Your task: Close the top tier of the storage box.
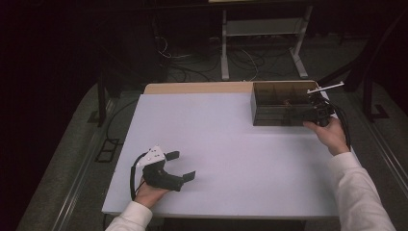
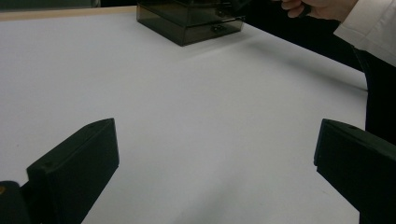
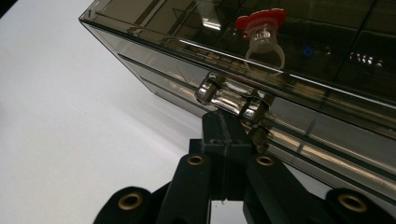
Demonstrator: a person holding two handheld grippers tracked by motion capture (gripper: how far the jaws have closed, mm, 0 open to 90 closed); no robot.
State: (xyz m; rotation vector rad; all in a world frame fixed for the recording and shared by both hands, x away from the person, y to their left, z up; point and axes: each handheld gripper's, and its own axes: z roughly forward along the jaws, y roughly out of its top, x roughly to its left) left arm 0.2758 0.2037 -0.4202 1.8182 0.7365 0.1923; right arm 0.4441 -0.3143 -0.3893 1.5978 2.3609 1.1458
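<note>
At the table's far right corner the smoked plastic box, rigid, slick and probably light, offers its chrome latch as the handhold, where the right gripper presses with jaws closed, seemingly gripping nothing, the left gripper gaping empty

Tongs spread wide, dark box beyond

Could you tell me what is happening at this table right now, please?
A person works with a gripper in each hand. The right gripper is shut at the chrome handle on the front of a smoked box at the table's far right. A red-topped ring sits inside the box. The left gripper rests open at the near left.
</note>
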